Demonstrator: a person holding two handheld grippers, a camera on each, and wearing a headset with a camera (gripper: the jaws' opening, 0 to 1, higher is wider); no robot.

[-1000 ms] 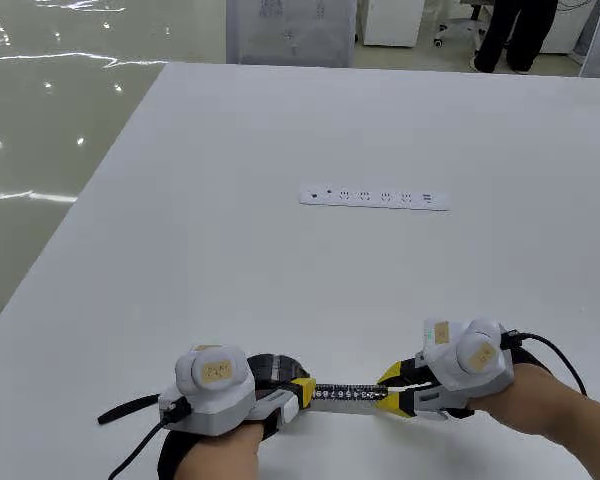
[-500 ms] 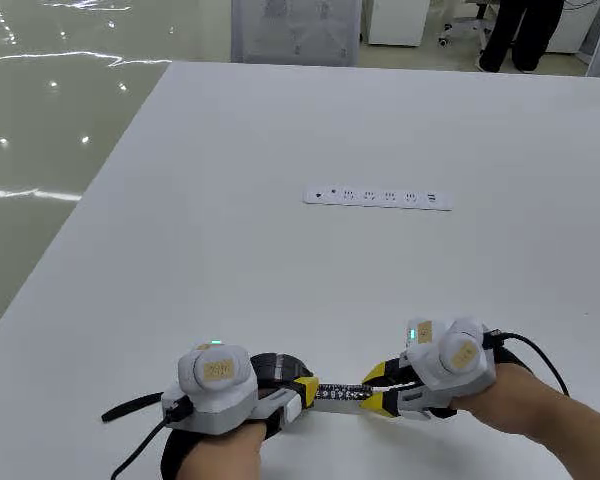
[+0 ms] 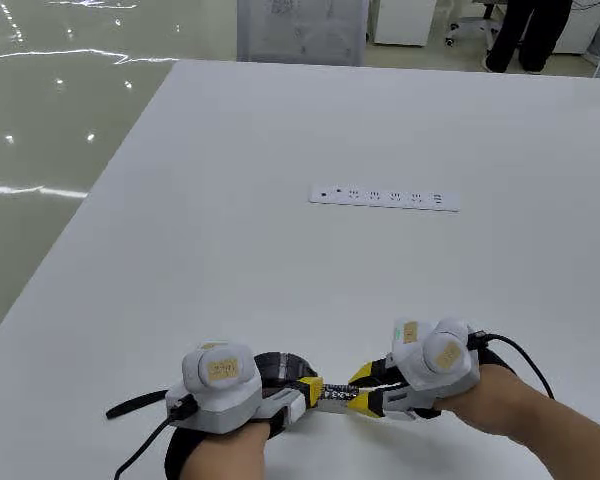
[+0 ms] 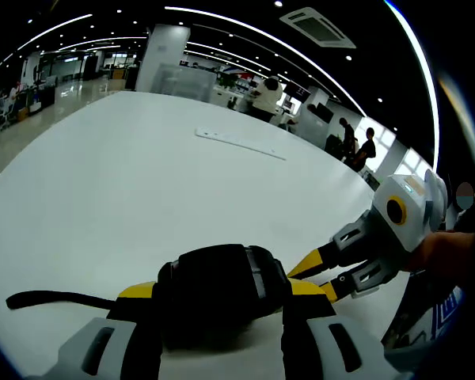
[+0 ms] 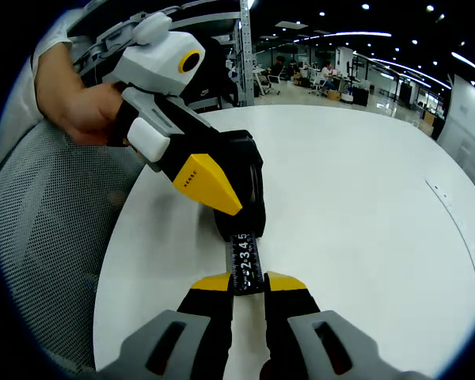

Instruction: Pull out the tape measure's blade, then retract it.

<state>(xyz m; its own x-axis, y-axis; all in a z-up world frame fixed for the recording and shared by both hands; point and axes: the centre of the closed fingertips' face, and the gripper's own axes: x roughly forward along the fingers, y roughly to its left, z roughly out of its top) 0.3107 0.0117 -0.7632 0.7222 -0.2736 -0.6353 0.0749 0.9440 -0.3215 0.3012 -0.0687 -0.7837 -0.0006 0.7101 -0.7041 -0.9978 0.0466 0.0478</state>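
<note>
Presently: left claw clenched on the case, yellow-tipped jaws pressing both flanks. Case black, rounded, rubbery-looking, with yellow trim; black strap trails to lower left. Right claw nearly closed, pinching the blade flat between its yellow tips; printed numerals legible. A short run of blade spans from case to right claw. Head view, bottom centre: both claws level, tips facing inward and close together, low on the white matte desk. Left hand and right hand wrap the grey-white bodies. Power strip mid-frame, well apart.
</note>
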